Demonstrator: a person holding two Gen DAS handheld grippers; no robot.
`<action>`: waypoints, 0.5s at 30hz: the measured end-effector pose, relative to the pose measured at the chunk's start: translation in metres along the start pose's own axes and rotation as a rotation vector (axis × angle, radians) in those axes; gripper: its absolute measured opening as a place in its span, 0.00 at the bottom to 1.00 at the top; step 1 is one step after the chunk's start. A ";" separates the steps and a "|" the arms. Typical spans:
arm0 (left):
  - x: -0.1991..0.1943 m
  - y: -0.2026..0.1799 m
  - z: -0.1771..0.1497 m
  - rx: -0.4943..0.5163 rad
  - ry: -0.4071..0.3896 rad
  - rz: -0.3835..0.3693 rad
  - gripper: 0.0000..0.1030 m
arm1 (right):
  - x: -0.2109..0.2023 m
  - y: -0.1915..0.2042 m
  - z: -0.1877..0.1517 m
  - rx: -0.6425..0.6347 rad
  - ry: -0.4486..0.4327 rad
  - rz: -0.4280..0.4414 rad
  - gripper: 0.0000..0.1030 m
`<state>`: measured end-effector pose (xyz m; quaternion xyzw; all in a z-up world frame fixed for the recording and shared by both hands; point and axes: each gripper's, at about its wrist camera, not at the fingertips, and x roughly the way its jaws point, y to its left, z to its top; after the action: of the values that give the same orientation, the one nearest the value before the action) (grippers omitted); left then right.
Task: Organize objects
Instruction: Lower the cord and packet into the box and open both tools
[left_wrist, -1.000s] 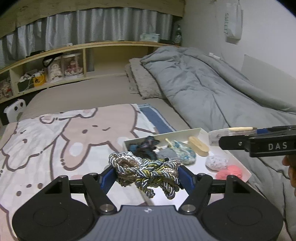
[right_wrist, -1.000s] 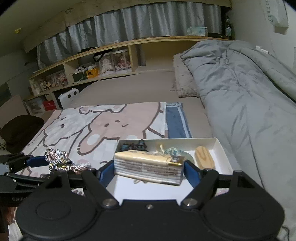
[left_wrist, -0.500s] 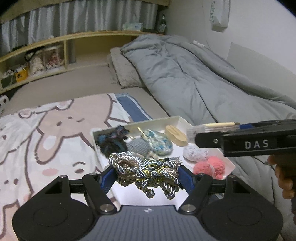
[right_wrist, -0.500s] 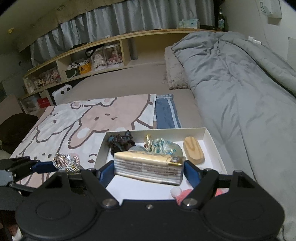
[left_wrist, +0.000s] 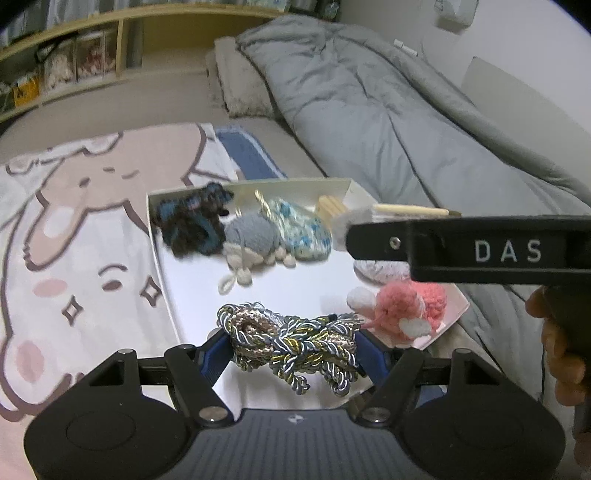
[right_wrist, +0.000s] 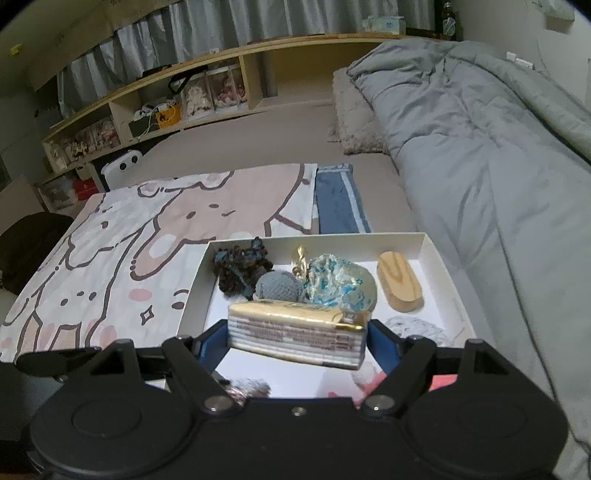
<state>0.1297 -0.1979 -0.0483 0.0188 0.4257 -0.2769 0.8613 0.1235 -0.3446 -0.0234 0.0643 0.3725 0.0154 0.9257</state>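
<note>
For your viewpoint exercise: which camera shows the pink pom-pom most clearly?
The left wrist view: the pink pom-pom lies in plain sight in the white tray. In the right wrist view only a blurred pink sliver shows behind the gripper.

Right gripper (right_wrist: 297, 338) is clamped on a cream and gold foil-wrapped packet (right_wrist: 295, 332), held over a shallow white cardboard tray (right_wrist: 436, 254) sitting on the bed. Tray's got a dark blue-black yarn clump (right_wrist: 240, 269), a grey knitted ball (right_wrist: 277, 286), a blue-and-white crocheted pouch (right_wrist: 336, 280) and an oval wooden block (right_wrist: 399, 282) off to the right. Cartoon bunny blanket (right_wrist: 147, 240) on the left, grey duvet (right_wrist: 498, 147) on the right.
</note>
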 end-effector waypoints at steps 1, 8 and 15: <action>0.003 0.001 0.000 0.001 0.008 -0.002 0.70 | 0.004 0.000 0.000 0.001 0.008 0.004 0.77; 0.020 0.004 0.003 0.073 0.058 -0.022 0.71 | 0.032 0.001 -0.003 0.004 0.051 0.012 0.77; 0.036 0.011 0.011 0.214 0.104 -0.088 0.71 | 0.064 0.000 -0.006 0.019 0.089 0.000 0.77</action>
<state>0.1604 -0.2076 -0.0701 0.1062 0.4385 -0.3569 0.8180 0.1650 -0.3394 -0.0717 0.0723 0.4136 0.0147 0.9075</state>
